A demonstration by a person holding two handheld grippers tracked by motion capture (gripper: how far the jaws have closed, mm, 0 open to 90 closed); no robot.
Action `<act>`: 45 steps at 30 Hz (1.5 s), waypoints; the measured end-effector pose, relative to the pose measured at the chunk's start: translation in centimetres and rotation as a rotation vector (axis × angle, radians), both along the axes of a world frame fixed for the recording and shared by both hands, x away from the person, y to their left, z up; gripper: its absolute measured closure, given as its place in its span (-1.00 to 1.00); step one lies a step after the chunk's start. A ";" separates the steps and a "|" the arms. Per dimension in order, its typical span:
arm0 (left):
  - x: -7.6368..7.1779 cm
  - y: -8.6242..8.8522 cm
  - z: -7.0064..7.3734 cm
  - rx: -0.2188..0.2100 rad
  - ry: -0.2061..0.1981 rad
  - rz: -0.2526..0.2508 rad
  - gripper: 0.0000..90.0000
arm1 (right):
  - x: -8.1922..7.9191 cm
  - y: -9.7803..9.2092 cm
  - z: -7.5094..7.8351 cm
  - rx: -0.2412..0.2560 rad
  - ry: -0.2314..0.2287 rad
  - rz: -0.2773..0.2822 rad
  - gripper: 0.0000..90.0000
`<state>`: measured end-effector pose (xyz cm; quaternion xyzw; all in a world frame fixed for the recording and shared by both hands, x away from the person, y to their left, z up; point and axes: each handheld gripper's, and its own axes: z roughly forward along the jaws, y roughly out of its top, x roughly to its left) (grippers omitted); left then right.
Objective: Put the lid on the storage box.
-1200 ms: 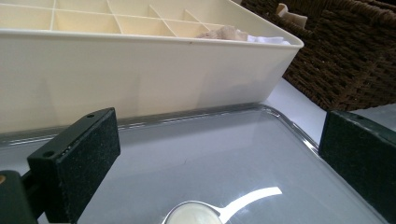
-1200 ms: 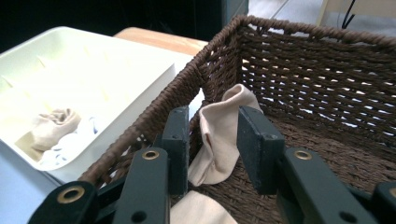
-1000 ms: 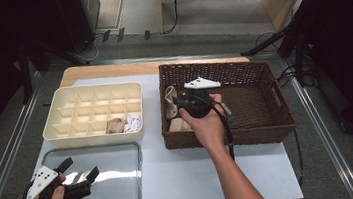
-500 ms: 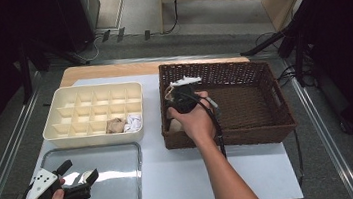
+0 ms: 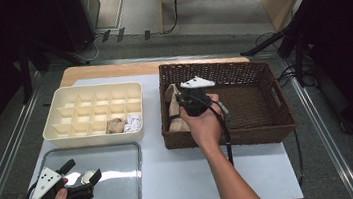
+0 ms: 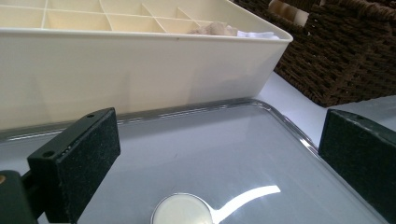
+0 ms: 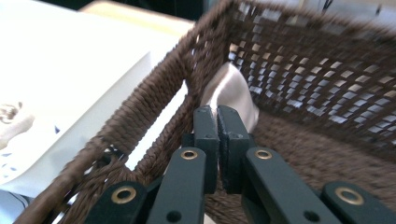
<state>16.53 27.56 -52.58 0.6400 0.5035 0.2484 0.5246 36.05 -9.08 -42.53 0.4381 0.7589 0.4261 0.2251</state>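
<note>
Two grippers out on the table, and all the action with the right gripper [image 7: 217, 114]: pressed together at the left end of the wicker basket [image 5: 221, 66], pinching what looks like a thin fold of the beige cloth [image 7: 232, 88]. Seen from above, down inside the basket's left wall with the cloth [image 5: 173, 111] bunched against the weave, just beside the corner. Looks soft, limp and light, so no strain on the lift, but sure to sag and trail. Could snag on the rough wicker on the way up. Better taken deep in the bunched middle than by a loose edge, since a shallow pinch on fabric slips out easily.

Over on the other side, left gripper [image 5: 79, 172] spread wide and empty, hovering low over the metal tray [image 5: 124, 186], nothing between the pads. Beyond the tray, the cream divider box [image 5: 90, 87], with two rolled bundles [image 5: 123, 124] tucked into its near-right compartments. Likely destination for this piece too, next to those.
</note>
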 end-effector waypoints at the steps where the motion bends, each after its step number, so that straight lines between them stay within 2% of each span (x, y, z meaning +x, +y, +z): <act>1: 0.0 0.0 0.0 0.002 0.001 -0.002 -1.00 | -0.3 -0.3 0.2 0.001 -0.019 0.004 0.98; 5: 0.0 -0.1 0.0 0.006 0.003 -0.002 -1.00 | -2.0 -1.6 1.2 0.012 -0.105 0.031 0.98; 9: 0.1 -0.1 0.0 0.000 -0.001 -0.001 -1.00 | -3.5 -3.0 2.1 0.040 -0.155 0.047 0.98; 12: 0.1 -0.2 0.0 0.002 -0.001 -0.002 -1.00 | -4.2 -4.1 2.6 0.072 -0.161 0.043 0.98; 17: 0.2 -0.3 0.0 0.003 0.002 -0.005 -1.00 | -4.1 -5.7 1.3 0.071 -0.131 0.009 0.98; 21: 0.3 -0.5 -0.1 0.006 0.006 -0.013 -1.00 | -4.4 -6.2 0.9 0.091 -0.154 0.010 0.98; 31: 0.3 -1.0 -0.1 0.016 0.003 -0.028 -1.00 | -5.8 -6.0 1.3 0.122 -0.218 0.031 0.98; 35: 0.4 -1.1 -0.2 0.019 0.005 -0.032 -1.00 | -6.4 -6.1 1.3 0.147 -0.231 0.019 0.98; 45: 0.4 -1.6 -0.3 0.028 0.005 -0.041 -1.00 | -7.8 -6.8 2.7 0.196 -0.286 0.009 0.98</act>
